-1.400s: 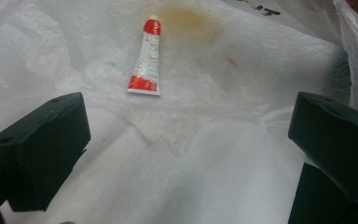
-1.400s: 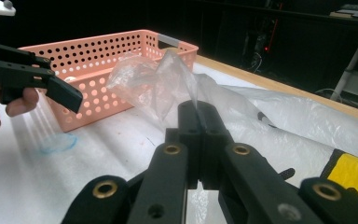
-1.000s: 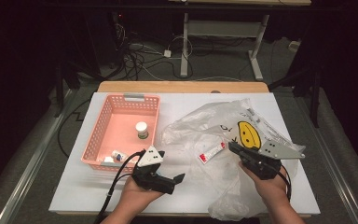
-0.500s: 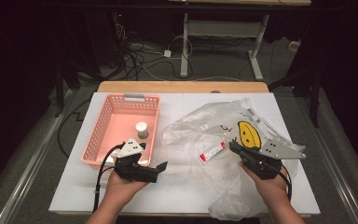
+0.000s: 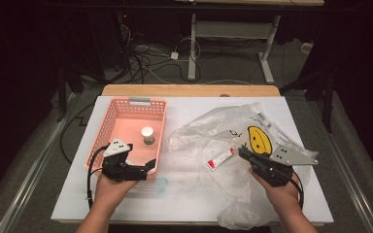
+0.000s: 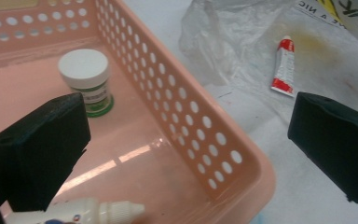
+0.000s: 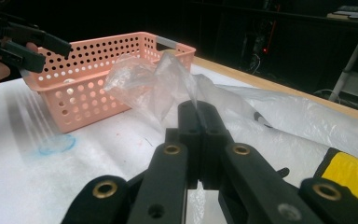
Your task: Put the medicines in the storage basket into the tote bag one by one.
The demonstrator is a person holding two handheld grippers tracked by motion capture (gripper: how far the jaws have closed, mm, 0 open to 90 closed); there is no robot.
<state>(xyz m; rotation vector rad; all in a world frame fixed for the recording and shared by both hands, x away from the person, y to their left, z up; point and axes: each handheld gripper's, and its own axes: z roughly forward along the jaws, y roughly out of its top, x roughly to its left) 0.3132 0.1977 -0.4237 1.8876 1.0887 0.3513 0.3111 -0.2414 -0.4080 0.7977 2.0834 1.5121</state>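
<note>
1. My right gripper [image 7: 196, 109] is clamped on the plastic bag [image 5: 233, 126], which lies on the table [image 5: 184, 204] right of the basket [image 5: 126, 109].
2. My left gripper [image 6: 186, 154] is apart, straddling the basket's near wall.
3. The bag is thin, light, slippery film; I should pinch its bunched edge.
4. The tube [image 5: 219, 158] rests on the bag.

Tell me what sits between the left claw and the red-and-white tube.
The pink basket's perforated side wall. The left claw hangs open over the basket's near corner, and the tube lies beyond that wall on the clear plastic bag. Past the wall, nothing visible blocks it.
</note>
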